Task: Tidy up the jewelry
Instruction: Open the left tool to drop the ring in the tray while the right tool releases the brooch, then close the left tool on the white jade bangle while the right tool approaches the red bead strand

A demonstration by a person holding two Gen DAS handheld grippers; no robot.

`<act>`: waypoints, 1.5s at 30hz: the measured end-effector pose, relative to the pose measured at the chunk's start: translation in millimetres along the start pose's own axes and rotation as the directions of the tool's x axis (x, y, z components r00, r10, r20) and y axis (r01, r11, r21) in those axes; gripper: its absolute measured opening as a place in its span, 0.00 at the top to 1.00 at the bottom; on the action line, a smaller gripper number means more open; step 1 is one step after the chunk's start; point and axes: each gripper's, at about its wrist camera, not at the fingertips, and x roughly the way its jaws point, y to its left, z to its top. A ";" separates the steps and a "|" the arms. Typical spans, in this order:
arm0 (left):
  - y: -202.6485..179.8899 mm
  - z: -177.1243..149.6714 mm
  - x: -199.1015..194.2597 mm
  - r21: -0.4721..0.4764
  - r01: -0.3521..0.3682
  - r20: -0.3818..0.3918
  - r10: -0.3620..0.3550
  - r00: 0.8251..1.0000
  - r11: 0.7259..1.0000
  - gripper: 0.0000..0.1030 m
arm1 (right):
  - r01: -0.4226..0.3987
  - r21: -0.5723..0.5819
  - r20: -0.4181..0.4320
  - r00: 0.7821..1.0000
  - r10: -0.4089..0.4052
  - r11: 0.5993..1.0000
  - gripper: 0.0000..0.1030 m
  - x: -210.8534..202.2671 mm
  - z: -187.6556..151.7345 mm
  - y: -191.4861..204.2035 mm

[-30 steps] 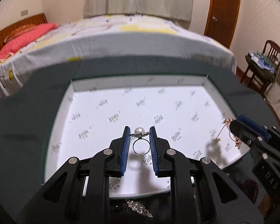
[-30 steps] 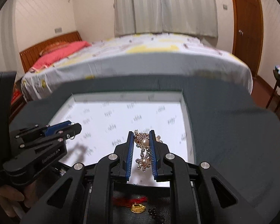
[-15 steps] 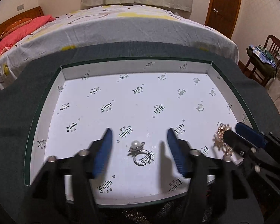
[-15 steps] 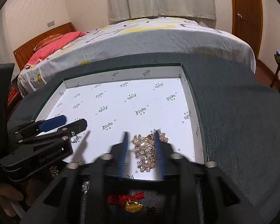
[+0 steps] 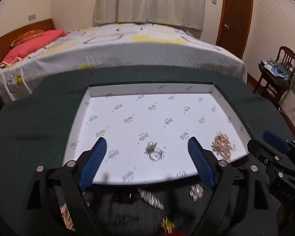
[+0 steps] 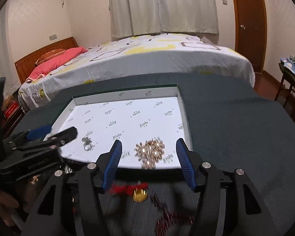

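Jewelry lies loose in a white tray (image 5: 100,96) on a dark-clothed table. Small dark logos repeat across the tray floor, too blurred to read. Left gripper (image 5: 147,147) is opening, jaws spread wide of the pearl ring (image 5: 154,151) near the tray's front edge. Right gripper (image 6: 148,150) is opening too, clear of the gold brooch (image 6: 150,152) at the tray's front right corner. Most of the tray floor lies bare.

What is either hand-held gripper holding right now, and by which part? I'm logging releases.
Nothing. Both are opening: the pearl ring lies free in the tray before the left hand-held gripper, the gold brooch before the right hand-held gripper.
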 end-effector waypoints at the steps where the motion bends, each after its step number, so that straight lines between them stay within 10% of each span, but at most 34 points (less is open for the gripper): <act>1: 0.2 -5.4 -11.0 -0.002 -0.001 0.014 0.001 1.000 1.000 0.16 | 0.005 -0.004 0.004 1.000 -0.004 1.000 0.45 -5.1 -2.4 0.1; 20: -18.0 -124.7 -78.5 -0.001 -0.057 -0.037 0.057 0.998 0.998 0.13 | 0.073 -0.023 0.003 0.997 -0.073 0.997 0.42 -79.4 -94.6 -12.2; 40: -30.5 -144.7 -56.1 0.005 -0.071 -0.122 0.071 0.990 0.997 0.12 | 0.042 0.020 0.001 0.999 -0.042 0.999 0.42 -87.0 -109.9 -18.2; 45: -33.5 -146.0 -59.8 0.043 -0.027 -0.096 0.031 0.995 0.999 0.32 | 0.042 0.021 -0.012 0.999 -0.042 0.999 0.42 -82.8 -111.7 -17.7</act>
